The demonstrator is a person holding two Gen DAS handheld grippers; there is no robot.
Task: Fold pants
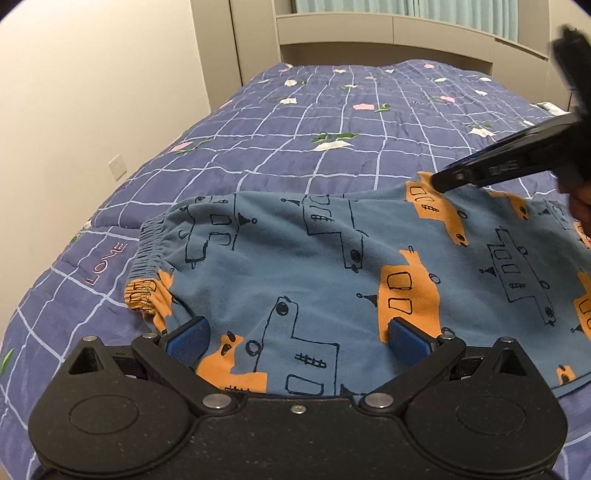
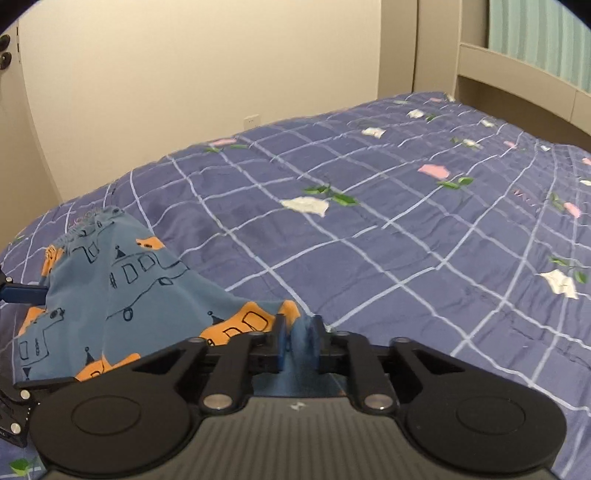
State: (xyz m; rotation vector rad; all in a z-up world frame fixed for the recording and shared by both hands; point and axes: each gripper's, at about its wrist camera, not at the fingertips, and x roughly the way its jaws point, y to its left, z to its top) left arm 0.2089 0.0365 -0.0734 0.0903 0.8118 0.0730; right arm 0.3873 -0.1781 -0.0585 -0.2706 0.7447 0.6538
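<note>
One quilt (image 1: 332, 122) fills most of what I see, purple-blue with a pale grid and scattered pink and white flowers, spread over the bed with a beige headboard (image 1: 388, 33) at the far end. On the near part of it lie the pants (image 1: 295, 258), blue fleece printed with black outline trucks and orange blocks, the gathered elastic waistband (image 1: 147, 258) off to the left in my left wrist view. They lie partly flat there, while in the right wrist view the cloth rises in a tented ridge toward my right claw. My left gripper (image 1: 297, 341) stands spread wide, its blue pads (image 1: 186, 341) apart with the fabric lying between them, not pressed. My right gripper (image 2: 297, 341) is narrowed to a small gap and pinches a bunched fold of the blue cloth between its pads at the far edge of the pants.
</note>
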